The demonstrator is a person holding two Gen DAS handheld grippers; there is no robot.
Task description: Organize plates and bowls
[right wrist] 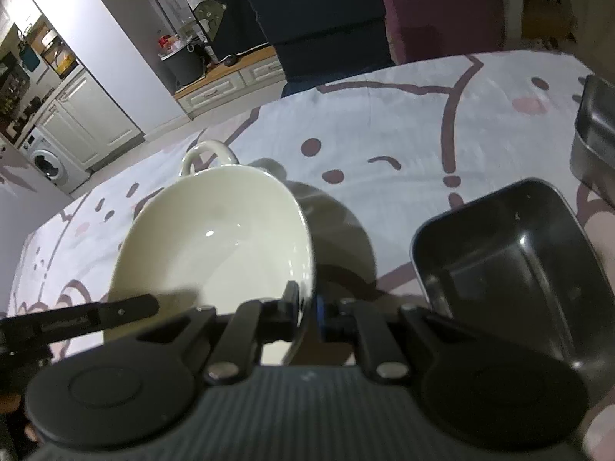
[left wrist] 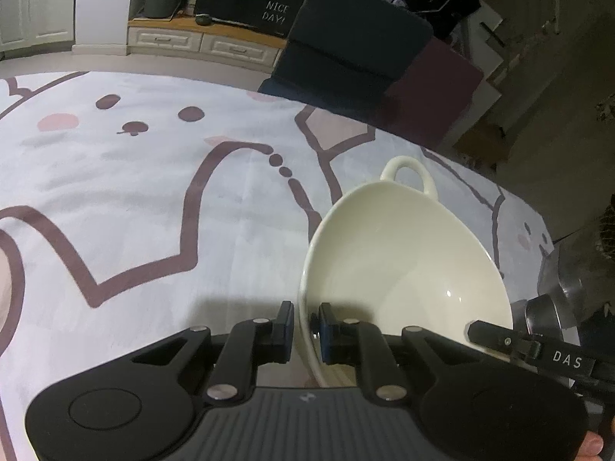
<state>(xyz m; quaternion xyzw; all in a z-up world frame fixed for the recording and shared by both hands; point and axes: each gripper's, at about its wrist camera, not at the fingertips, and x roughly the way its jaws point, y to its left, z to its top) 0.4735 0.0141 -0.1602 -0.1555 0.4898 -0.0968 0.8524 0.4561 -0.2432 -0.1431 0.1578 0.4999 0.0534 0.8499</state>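
Bowl [left wrist: 403,265] (empty) pinched at rim by left gripper [left wrist: 306,330] & right gripper [right wrist: 307,317].

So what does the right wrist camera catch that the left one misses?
Only the right view: a dark metal tray beside the bowl, a steel pan at the edge, a washing machine. Only the left view: a "Have a nice day" sign. Both: the white bowl, clamped at its rim by the left tool and right tool, on the patterned cloth.

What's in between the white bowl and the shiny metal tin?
Nothing but bare tablecloth, darkened by the white bowl's shadow. The right wrist view shows this, with the metal tin sitting apart to the bowl's right.
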